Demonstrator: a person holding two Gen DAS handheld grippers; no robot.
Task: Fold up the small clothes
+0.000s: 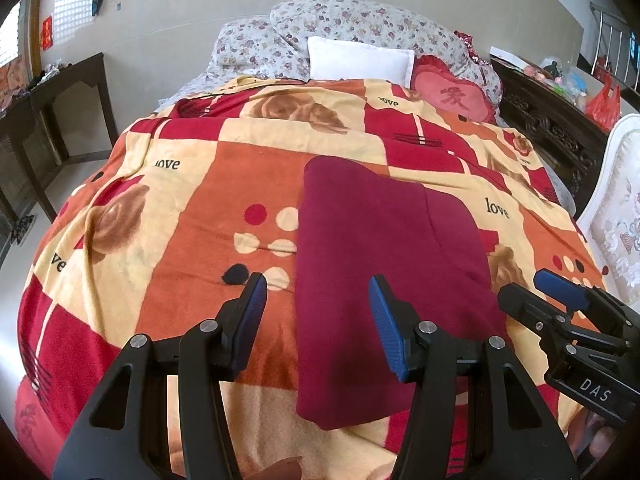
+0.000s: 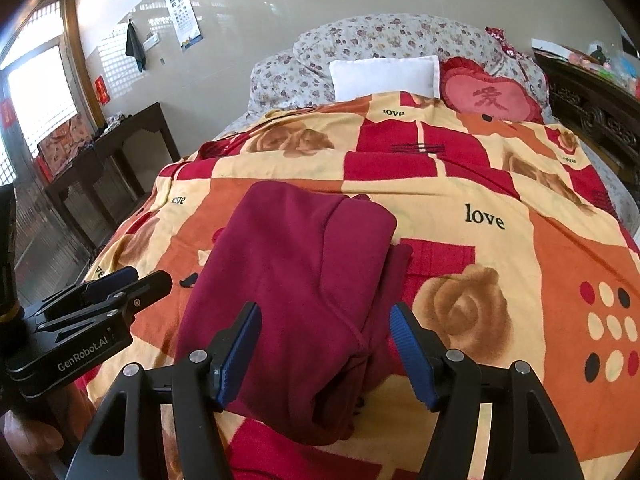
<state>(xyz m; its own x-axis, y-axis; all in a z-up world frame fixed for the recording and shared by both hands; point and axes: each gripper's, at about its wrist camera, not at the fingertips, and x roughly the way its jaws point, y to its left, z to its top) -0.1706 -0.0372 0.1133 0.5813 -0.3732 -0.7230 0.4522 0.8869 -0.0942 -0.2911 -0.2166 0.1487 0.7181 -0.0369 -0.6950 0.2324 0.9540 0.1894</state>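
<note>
A dark red garment (image 1: 380, 248) lies folded into a long strip on the patterned blanket (image 1: 192, 208); one layer overlaps another along its right side. My left gripper (image 1: 318, 284) hovers open over the garment's left edge, with nothing between its pads. My right gripper (image 1: 522, 284) shows at the right of that view, beside the garment's right edge. In the right wrist view the garment (image 2: 304, 280) lies under my right gripper (image 2: 325, 310), whose jaws stand open and apart from the cloth. My left gripper (image 2: 148, 274) sits at the left, next to the garment.
The blanket (image 2: 500, 208) covers a bed with a floral quilt (image 1: 360, 20), a white pillow (image 1: 360, 62) and a red heart cushion (image 1: 452, 98) at its head. A dark wooden table (image 1: 52, 92) stands left, a carved dark cabinet (image 1: 552, 120) and a white upholstered panel (image 1: 616, 216) stand right.
</note>
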